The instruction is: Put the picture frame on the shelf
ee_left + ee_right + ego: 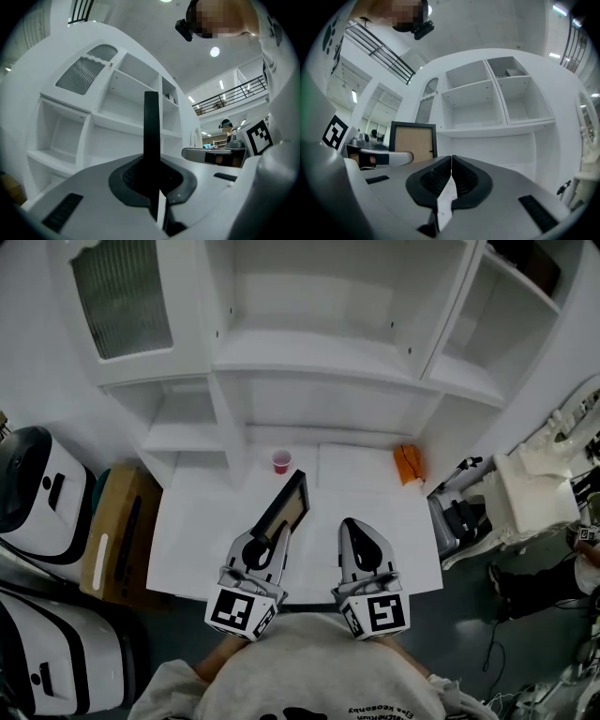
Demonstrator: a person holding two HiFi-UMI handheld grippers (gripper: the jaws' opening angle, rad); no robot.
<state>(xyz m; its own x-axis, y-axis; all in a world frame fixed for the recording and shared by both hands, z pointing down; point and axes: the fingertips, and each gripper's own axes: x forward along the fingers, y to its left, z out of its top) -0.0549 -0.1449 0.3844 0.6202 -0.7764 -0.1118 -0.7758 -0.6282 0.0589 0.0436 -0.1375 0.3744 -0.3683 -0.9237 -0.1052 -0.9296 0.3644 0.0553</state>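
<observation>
Black picture frame sits clamped on edge in the left gripper over the white table. The right gripper jaws meet, empty.

Black rectangular picture frame sits edge-on between the jaws of the left gripper, over white flat table. Small pink plastic cup at frame's 12 o'clock, orange crumpled object at 2 o'clock, both on table before white wooden shelf unit. Right gripper at 3 o'clock, apart.
</observation>
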